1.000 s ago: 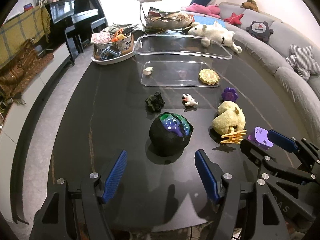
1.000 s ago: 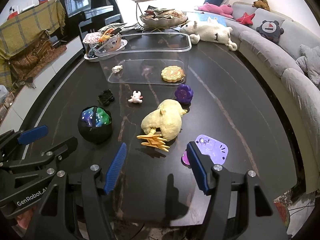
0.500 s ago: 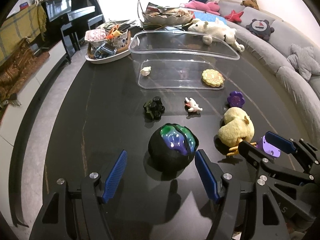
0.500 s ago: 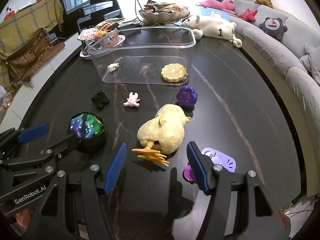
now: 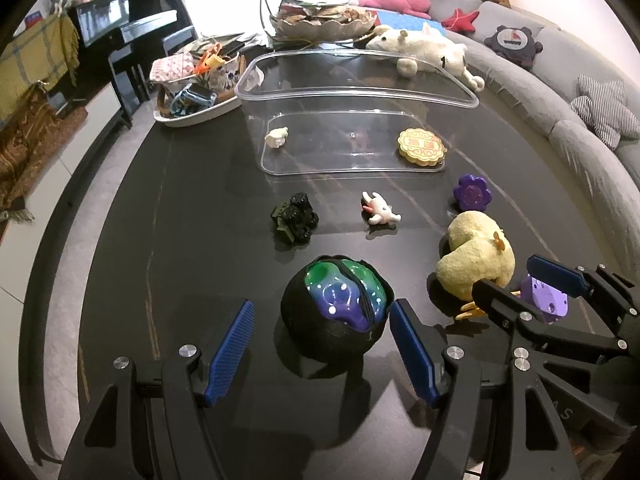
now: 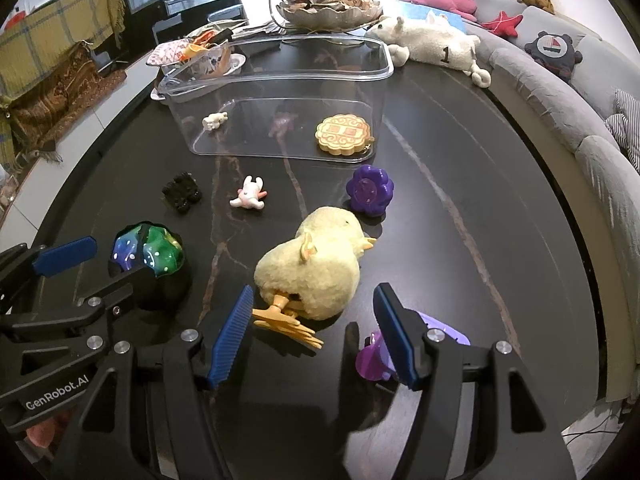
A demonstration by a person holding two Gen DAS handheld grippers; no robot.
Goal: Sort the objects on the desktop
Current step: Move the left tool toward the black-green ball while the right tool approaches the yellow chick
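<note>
2 tools (image 5: 322, 346), 2 boxed toys (image 5: 421, 147)

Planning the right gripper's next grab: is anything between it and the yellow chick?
Nothing visible. The right gripper is open, with the yellow chick lying directly ahead, its orange feet nearly between the fingertips. The purple card lies off to the right.

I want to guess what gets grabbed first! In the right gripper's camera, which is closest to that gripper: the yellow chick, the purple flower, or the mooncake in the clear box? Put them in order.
From the right gripper:
1. Yellow chick, just ahead of the open jaws.
2. Purple flower, beyond the chick, slightly right.
3. Mooncake, farthest, inside the clear box.
</note>
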